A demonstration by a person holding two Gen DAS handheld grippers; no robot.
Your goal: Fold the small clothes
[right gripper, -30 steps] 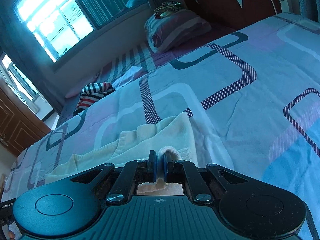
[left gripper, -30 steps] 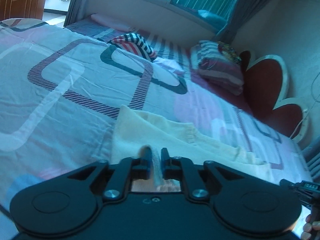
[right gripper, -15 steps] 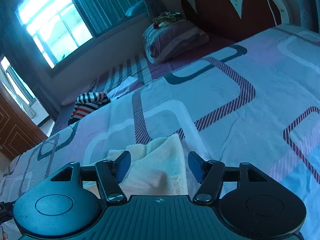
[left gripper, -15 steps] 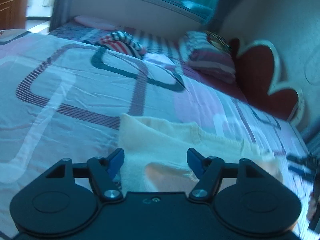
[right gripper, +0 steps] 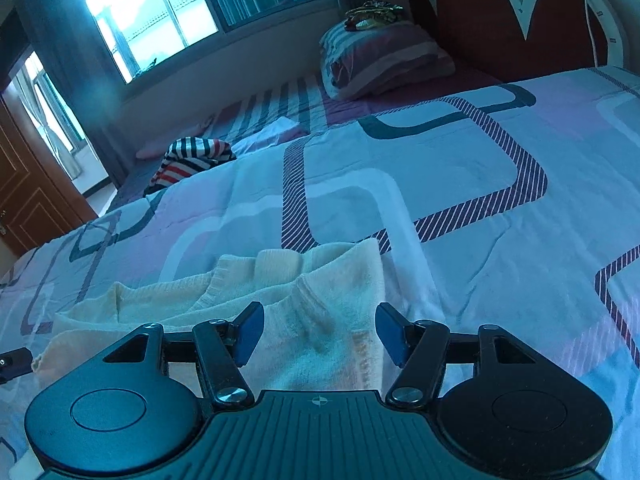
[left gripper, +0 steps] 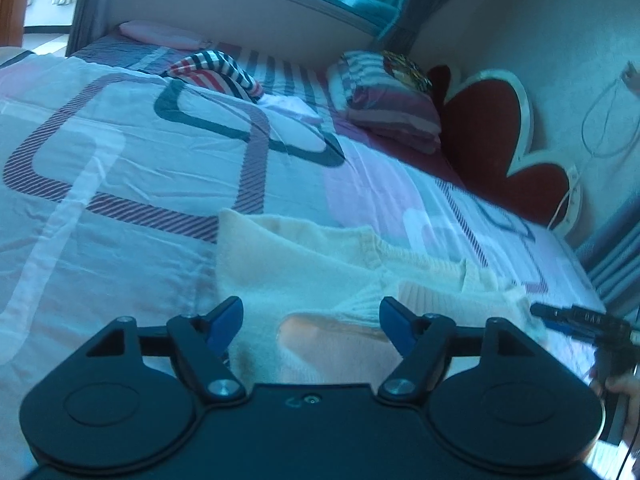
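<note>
A cream knitted garment [left gripper: 320,256] [right gripper: 312,280] lies folded on the patterned bed cover [left gripper: 120,160] [right gripper: 460,160]. My left gripper [left gripper: 311,312] hovers over one end of it. Its jaws are opening and stand wide, with the cloth lying between them and the blue pads [left gripper: 226,320] clear of it. My right gripper [right gripper: 320,316] is over the other end. Its jaws are closing slightly but are still wide apart, with knit below and the pads [right gripper: 250,330] not pressing on it. The right gripper's tip [left gripper: 576,316] and a hand [left gripper: 624,384] show at the left view's edge.
A red, white and dark striped garment [left gripper: 216,74] [right gripper: 192,158] lies bunched at the far side of the bed. A striped pillow [left gripper: 388,104] [right gripper: 380,60] rests against the red heart-shaped headboard [left gripper: 480,128] [right gripper: 500,20]. A wooden door [right gripper: 24,200] and a window [right gripper: 152,12] are beyond.
Both grippers were shut on folds of the cream garment a second ago. They have opened and let the cloth drop flat onto the bed.
</note>
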